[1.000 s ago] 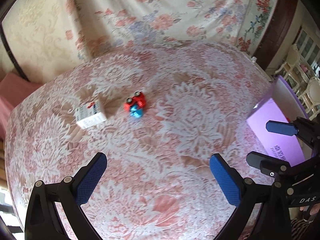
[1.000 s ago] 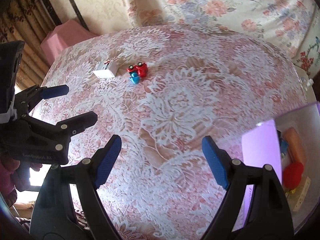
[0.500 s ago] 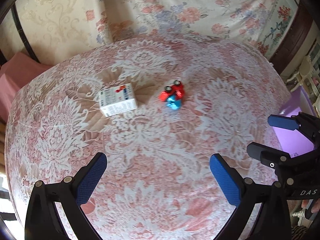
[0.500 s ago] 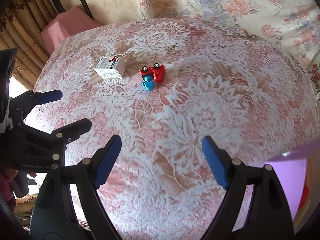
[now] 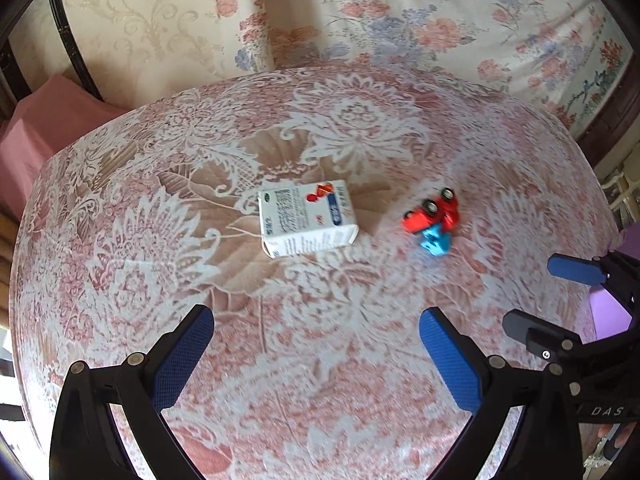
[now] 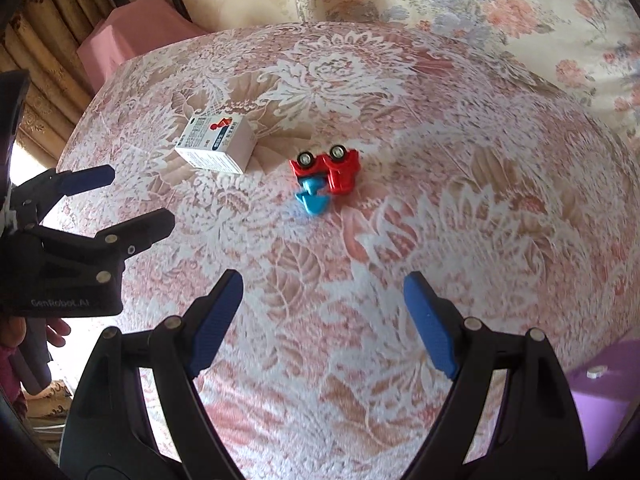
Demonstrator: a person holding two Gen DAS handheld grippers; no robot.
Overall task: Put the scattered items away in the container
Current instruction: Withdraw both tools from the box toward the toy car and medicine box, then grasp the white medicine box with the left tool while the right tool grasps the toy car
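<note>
the box [image 5: 306, 218] lies flat on the lace-covered desk [image 5: 320, 360], toward the far side, with the red toy car [image 5: 432, 212] just to its right, tipped on its side so its wheels show. a blue piece [image 5: 435, 242] touches the car's near side. box and car sit apart, with a strip of bare cloth between them.

your left gripper [image 5: 316, 354] hangs over the near part of the desk, its blue fingers [image 5: 182, 360] spread wide with nothing between them. the box sits ahead of the gap, slightly left of its middle. your right gripper [image 6: 320, 322] is likewise wide and empty, and the car lies ahead of its gap. in the right view your left gripper [image 6: 120, 198] shows at the left edge, also spread; in the left view the right one [image 5: 556, 300] shows at the right edge.

the desk's near half is bare cloth, so you have open room in front of both items. the far edge curves round close behind the box and car, with a flowered cloth [image 5: 400, 20] hanging beyond it. the left edge drops toward a pink cushion [image 6: 132, 32] and curtains [image 6: 48, 52]. the purple container [image 6: 600, 384] is at the desk's right side, only a corner showing in either view.
</note>
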